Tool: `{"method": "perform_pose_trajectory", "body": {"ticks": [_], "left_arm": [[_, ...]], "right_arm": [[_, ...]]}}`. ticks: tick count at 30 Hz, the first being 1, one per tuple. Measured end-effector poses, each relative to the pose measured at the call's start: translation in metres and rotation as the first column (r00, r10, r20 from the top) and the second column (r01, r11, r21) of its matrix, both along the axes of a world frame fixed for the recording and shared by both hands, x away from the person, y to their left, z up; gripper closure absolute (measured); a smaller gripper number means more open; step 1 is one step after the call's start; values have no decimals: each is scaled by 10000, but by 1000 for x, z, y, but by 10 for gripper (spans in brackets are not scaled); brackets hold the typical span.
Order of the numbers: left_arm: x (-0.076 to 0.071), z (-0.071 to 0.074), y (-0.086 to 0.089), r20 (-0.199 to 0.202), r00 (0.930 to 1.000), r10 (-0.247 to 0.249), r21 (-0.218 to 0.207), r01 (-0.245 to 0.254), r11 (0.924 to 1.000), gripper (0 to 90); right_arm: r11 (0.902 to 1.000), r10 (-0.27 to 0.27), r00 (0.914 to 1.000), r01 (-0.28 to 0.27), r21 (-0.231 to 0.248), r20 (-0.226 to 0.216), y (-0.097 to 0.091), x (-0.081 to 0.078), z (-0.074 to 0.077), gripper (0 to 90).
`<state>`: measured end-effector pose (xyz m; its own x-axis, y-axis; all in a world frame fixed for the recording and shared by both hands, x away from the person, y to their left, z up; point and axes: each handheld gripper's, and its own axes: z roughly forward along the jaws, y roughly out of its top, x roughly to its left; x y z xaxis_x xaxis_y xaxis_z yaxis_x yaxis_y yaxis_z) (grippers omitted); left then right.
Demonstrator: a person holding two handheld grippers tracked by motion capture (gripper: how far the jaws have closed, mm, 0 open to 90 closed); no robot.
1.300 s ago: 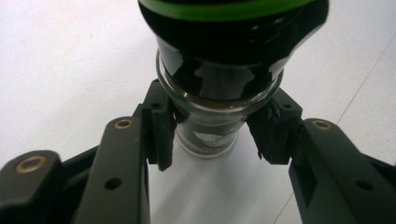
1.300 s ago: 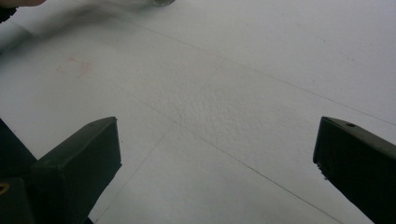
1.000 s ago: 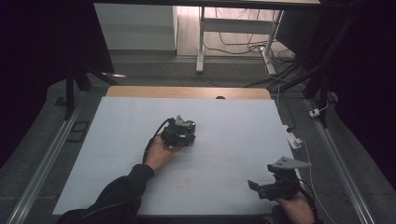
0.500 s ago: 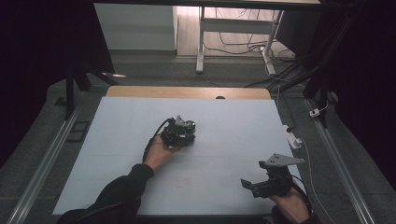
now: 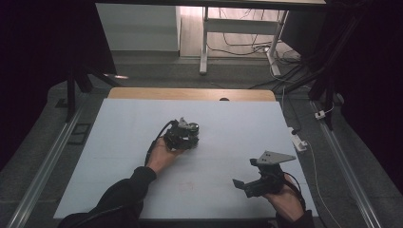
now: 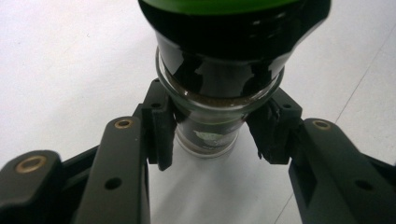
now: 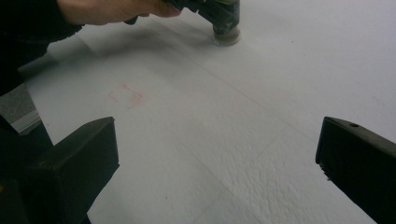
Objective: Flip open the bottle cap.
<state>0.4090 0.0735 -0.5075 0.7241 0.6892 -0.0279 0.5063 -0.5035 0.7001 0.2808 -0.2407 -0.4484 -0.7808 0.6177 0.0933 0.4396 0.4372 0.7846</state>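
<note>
Left hand-held gripper (image 6: pixel 212 140) clamped small glass jar with dark lid (image 6: pixel 219 88), standing mid white tabletop (image 5: pixel 119 137). Right hand-held gripper (image 5: pixel 242 183), jaws apart, had shifted slightly left since earlier frames, probably approaching the jar.

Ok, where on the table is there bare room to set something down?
Nearly all of the white table is bare: the far strip, the left side, and the middle stretch between the left tongs holding the glass jar and the right tongs. The only crowded spots are around those two hands.
</note>
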Motion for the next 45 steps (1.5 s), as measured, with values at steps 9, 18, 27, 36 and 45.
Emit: {"method": "perform_pose_trajectory", "body": {"ticks": [9,18,27,36,45], "left_arm": [[0,0,0,1,10000,4,14,-4,10000,538],[0,0,0,-32,10000,-17,65,17,10000,539],[0,1,0,-48,10000,-36,109,37,9999,538],[0,1,0,-51,10000,-42,125,43,9999,538],[0,1,-1,-23,10000,-52,155,52,9999,538]], "right_arm": [[9990,209,9997,-205,397,-91,17,12,4,0],[9978,628,9979,-624,216,-172,42,26,8,0],[9975,700,9973,-702,-98,-202,63,41,6,0],[9946,853,9963,-857,-582,-85,81,56,2,0],[9946,907,9956,-916,-481,-221,92,76,-1,0]]}}
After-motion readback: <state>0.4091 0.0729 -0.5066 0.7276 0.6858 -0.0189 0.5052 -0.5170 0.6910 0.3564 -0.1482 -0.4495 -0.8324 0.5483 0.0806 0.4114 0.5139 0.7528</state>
